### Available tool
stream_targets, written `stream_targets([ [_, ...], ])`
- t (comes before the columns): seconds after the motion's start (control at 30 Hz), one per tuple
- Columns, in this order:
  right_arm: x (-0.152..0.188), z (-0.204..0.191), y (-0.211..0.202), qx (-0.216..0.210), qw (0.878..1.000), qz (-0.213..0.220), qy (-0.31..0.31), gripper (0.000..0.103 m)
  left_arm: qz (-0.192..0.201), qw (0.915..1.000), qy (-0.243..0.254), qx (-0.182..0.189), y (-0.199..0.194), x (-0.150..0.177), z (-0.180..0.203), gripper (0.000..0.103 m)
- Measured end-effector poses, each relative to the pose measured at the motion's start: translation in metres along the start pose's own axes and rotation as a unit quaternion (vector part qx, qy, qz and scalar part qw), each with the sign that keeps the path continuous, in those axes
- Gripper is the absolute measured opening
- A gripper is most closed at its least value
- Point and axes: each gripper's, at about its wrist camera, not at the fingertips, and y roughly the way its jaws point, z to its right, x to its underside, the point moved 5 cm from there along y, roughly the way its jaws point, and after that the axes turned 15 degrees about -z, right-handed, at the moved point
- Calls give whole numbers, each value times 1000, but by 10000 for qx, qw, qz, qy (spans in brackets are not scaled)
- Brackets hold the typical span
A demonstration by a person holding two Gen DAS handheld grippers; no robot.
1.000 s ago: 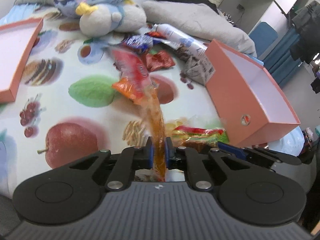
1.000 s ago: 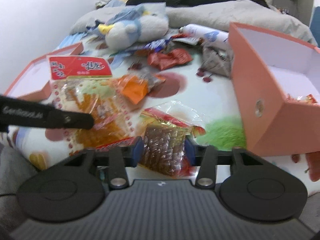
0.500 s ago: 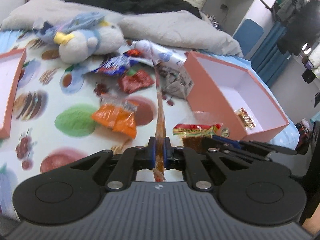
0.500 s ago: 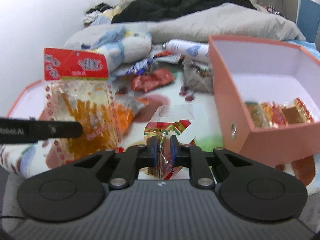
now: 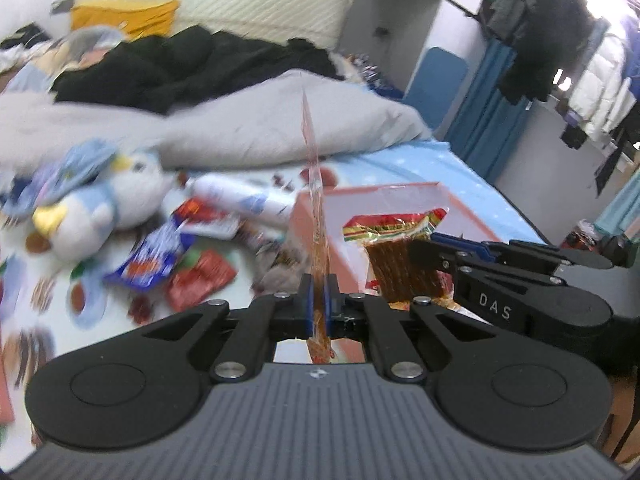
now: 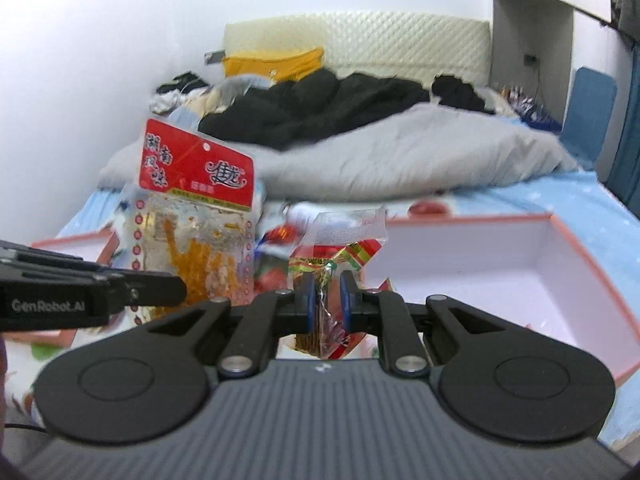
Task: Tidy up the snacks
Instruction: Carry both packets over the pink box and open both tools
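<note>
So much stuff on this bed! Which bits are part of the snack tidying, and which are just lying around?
Part of the job:
- red-topped snack bag, in the left claw
- brown-stick snack pack, in the right claw
- pink box
- loose wrappers

Just lying about:
- plush toy
- grey duvet
- black clothes

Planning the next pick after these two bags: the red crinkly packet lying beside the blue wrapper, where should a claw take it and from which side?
Take the red crinkly packet by its raised, crumpled edge nearest the camera, coming from above with the fingers across that edge. It lies flat on the bedsheet, so there is no side to get under. The blue wrapper crowds its far left side, while the near side looks freer. The view is motion-blurred, so treat the edge choice as tentative.
</note>
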Motion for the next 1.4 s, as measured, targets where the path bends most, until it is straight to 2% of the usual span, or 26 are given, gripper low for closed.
stream_targets([
  [0.17, -32, 25, -18, 246, 9993, 286, -38, 16, 116, 9993, 304, 198, -2, -48, 31, 5],
  [0.3, -53, 55, -26, 455, 9984, 345, -35, 16, 90, 9981, 454, 401, 2, -83, 58, 5],
  [0.4, -61, 82, -24, 562, 9982, 206, 27, 16, -47, 9972, 501, 553, 15, -104, 76, 6],
  [0.57, -60, 131, -5, 613, 9972, -336, 258, 16, -512, 9944, 657, 644, 55, -126, 108, 6],
  [0.73, -33, 171, 27, 577, 9912, -1009, 637, 16, -1001, 9906, 813, 448, 114, -121, 130, 6],
  [0.93, 16, 203, 76, 383, 9767, -1782, 1134, 16, -1725, 9799, 954, 303, 179, -94, 147, 6],
  [1.1, 39, 215, 91, 389, 9689, -2032, 1356, 17, -1974, 9742, 1075, 182, 204, -77, 157, 6],
  [1.23, 34, 219, 88, 448, 9682, -1957, 1494, 21, -1989, 9743, 1040, 208, 208, -80, 159, 6],
  [1.27, 32, 220, 87, 428, 9679, -1950, 1530, 26, -1998, 9740, 1053, 199, 208, -82, 159, 10],
  [1.33, 34, 222, 75, 326, 9692, -1873, 1567, 34, -2005, 9736, 1080, 125, 206, -86, 158, 29],
  [1.37, 31, 223, 72, 334, 9704, -1829, 1544, 38, -1949, 9752, 1049, 47, 202, -88, 155, 46],
  [1.4, 29, 222, 69, 374, 9715, -1784, 1514, 39, -1859, 9772, 1023, 20, 195, -92, 154, 51],
])
